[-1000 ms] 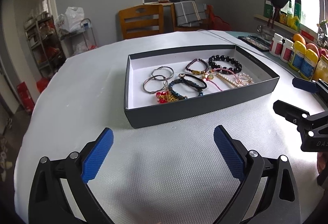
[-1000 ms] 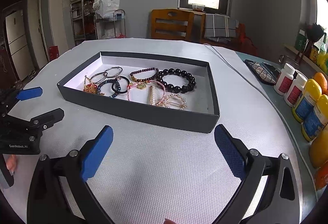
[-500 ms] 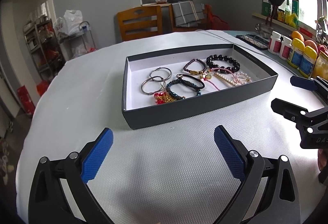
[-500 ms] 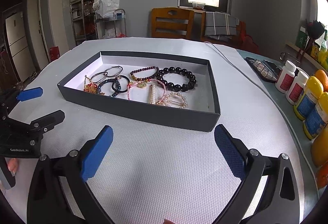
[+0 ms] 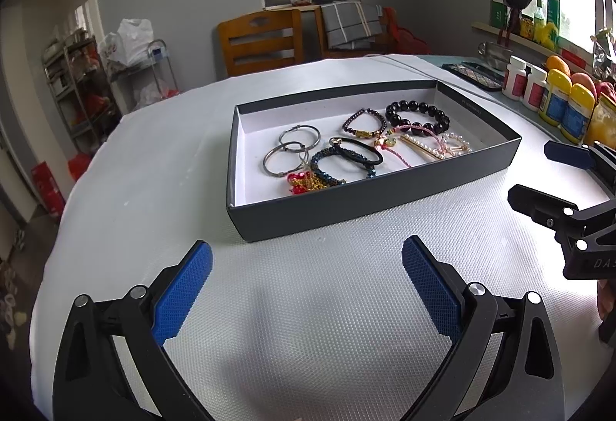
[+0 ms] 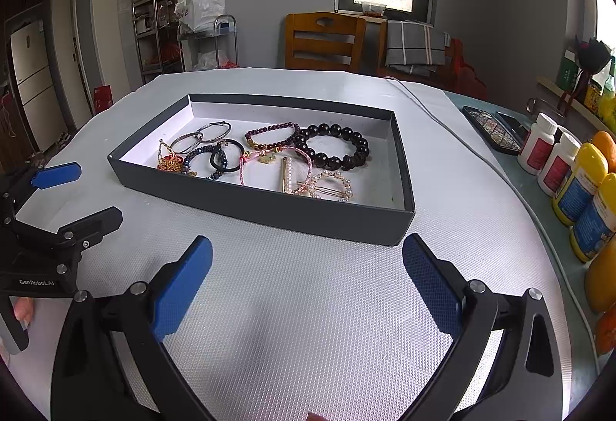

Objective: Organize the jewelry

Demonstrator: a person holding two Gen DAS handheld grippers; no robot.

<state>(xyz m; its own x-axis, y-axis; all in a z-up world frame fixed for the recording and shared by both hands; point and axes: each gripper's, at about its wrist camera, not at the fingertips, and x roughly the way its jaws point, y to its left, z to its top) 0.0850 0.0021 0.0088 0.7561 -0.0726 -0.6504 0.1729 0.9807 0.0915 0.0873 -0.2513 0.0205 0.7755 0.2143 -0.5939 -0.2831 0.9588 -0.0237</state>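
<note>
A dark grey tray (image 5: 346,199) (image 6: 277,207) with a white floor sits on the white table mat. In it lie silver rings (image 5: 287,149), a black bead bracelet (image 5: 417,113) (image 6: 333,151), a dark beaded bracelet (image 6: 271,138), a pink cord bracelet (image 6: 275,163), a pearl hair clip (image 6: 327,186), a red and gold charm (image 5: 304,184) and blue-black bands (image 5: 346,161). My left gripper (image 5: 306,286) is open and empty, just short of the tray's near wall. My right gripper (image 6: 308,280) is open and empty, also in front of the tray.
Bottles and jars (image 6: 577,174) stand along the table's right edge, with a dark flat case (image 6: 494,126) and a grey cable (image 6: 442,120) behind them. Wooden chairs (image 5: 261,43) stand beyond the table. The left gripper also shows in the right wrist view (image 6: 65,205).
Both views have shifted slightly: the tray sits a little lower and nearer in each. Both grippers stay open and empty. The jewelry has not moved.
</note>
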